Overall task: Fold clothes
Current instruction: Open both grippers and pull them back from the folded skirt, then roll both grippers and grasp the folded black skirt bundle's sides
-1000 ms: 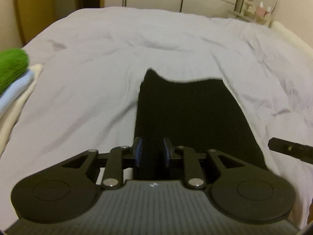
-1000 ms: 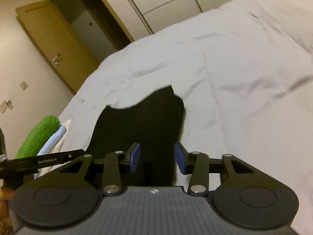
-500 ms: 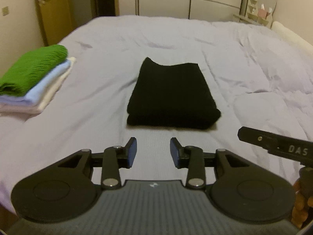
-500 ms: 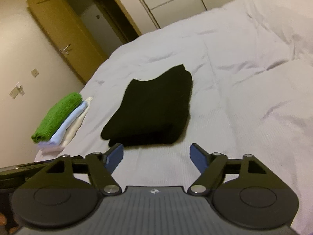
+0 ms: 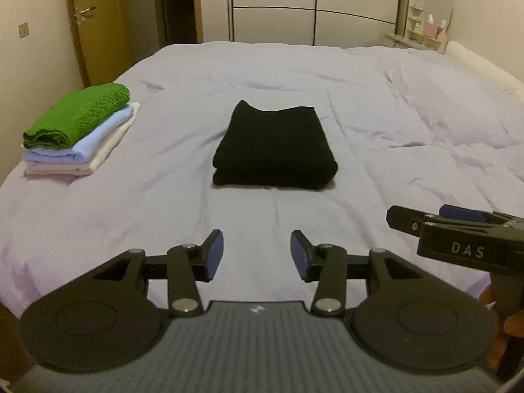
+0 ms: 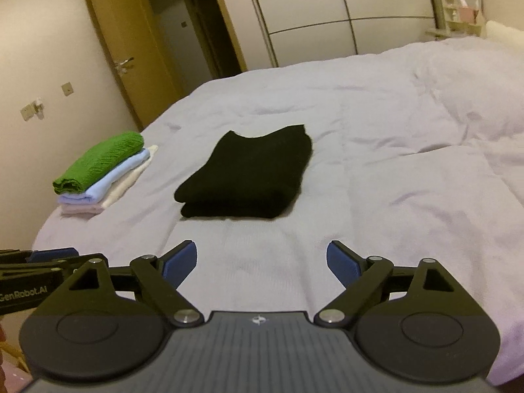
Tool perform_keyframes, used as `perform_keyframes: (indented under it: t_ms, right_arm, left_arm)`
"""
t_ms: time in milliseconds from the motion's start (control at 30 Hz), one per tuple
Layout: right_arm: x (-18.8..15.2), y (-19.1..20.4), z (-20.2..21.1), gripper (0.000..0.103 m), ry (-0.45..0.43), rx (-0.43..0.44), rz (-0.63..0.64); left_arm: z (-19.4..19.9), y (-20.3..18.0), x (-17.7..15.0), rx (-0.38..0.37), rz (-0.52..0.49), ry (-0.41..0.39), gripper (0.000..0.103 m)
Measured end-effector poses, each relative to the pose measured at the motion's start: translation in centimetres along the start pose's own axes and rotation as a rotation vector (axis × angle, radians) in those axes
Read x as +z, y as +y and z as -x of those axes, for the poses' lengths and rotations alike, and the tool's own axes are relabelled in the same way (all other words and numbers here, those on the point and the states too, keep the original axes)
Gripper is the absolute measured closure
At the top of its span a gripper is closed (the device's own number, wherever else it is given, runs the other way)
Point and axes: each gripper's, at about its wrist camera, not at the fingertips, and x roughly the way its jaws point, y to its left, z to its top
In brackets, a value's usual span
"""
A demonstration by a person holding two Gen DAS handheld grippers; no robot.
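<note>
A black knit garment point(image 5: 274, 145), folded into a thick, soft rectangle, lies mid-bed on the wrinkled pale lilac bedspread point(image 5: 376, 104). Both the left tongs point(image 5: 257, 255) and the right tongs point(image 6: 262, 263) hang apart from it, jaws opening with nothing between them. Left of it sits a stack: green ribbed knit point(image 5: 78, 116) over smooth blue and white folded pieces

Both wrist views look forward and down across the bed point(image 5: 137, 229) from near its front edge. The left view faces the far wardrobe point(image 5: 314, 3) squarely; the right view sits tilted, angled toward the door point(image 6: 127, 52). The 2 share the black folded garment point(image 5: 275, 147) and the clothes stack point(image 6: 101, 173) at the left edge.
</note>
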Motion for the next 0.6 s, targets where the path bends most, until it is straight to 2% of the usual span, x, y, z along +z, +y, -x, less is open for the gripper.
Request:
perform_keyframes:
  t_ms: [333,533,600]
  right_arm:
    - [-1.3,1.7,1.4,0.014,0.002,-0.081,0.034]
    - [-1.2,1.4,0.1,0.014,0.029,-0.107,0.04]
    - [-1.2,1.2,-0.7,0.014,0.044,-0.107,0.037]
  left_arm:
    - [-1.9,2.4,-0.7,-0.084,0.046,0.038,0.061]
    - [-4.1,3.2,-0.4,-0.124,0.076,0.062,0.056]
    - [-5.0,4.0,-0.3,-0.163,0.101,0.072,0.056]
